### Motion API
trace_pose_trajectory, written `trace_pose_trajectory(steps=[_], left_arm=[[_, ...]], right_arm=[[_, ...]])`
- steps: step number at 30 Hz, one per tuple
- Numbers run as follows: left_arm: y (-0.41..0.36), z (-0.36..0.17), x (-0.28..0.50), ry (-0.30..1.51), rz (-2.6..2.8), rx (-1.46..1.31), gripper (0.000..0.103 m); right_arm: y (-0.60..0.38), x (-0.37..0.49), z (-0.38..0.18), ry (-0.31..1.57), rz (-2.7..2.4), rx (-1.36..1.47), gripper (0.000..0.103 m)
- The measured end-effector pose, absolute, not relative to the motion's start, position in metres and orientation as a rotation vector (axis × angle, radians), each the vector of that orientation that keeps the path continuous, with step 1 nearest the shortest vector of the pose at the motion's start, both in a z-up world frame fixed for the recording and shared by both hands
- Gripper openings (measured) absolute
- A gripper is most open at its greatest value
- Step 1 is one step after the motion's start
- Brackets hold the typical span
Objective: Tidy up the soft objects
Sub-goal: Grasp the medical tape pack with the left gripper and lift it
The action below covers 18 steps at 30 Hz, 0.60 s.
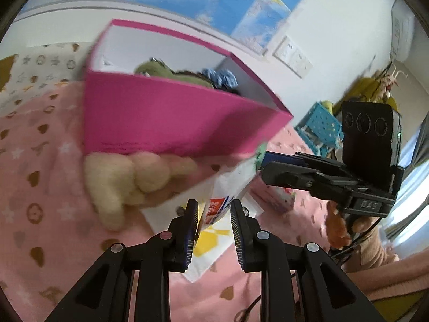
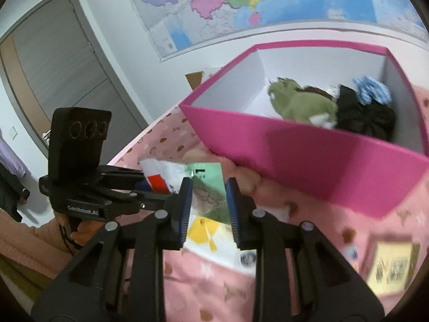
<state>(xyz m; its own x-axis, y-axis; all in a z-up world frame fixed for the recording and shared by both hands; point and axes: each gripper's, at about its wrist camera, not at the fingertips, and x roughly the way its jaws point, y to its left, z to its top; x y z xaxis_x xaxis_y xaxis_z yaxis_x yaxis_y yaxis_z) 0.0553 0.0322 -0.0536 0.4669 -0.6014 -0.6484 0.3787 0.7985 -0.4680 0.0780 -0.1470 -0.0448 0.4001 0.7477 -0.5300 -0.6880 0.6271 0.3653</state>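
Two hand-held grippers are seen over a bed (image 1: pixel 40 161) covered in pink patterned cloth, and one soft white packet (image 1: pixel 230 185) is carried between them. The left hand-held gripper (image 1: pixel 214 205) is clenched on the packet's end with the red and blue label, which is pinched between its pads. The right hand-held gripper (image 2: pixel 209 185) is narrowed onto the opposite, green-printed end; that end fills the gap between its jaws and appears to be pressed by the pads, though the contact is blurred. A grip at both ends is judged to keep the limp packet from sagging or folding while it is carried.

Just ahead of and above both hand-held grippers, a pink box (image 1: pixel 174 123) is seen, open at the top. Inside it, a green plush toy (image 2: pixel 303 104), a black cloth (image 2: pixel 370 118) and a blue scrunchie (image 2: pixel 371 90) are already gathered, so the box is taken to be the collecting place. A cream plush toy (image 1: pixel 120 182) is left on the bed, ahead and to the left of the left hand-held gripper, touching the foot of the box. The packet is held short of the box, below its rim.
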Motion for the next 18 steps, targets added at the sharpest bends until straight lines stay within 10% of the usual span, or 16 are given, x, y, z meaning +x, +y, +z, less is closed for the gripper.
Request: trace_pose_trajectory(steps=[18], left_arm=[[0.028,-0.074,0.068,0.953,-0.568,-0.274,0.031]], right_arm=[[-0.159,0.088,-0.095,0.854,0.873,0.21,0.022]])
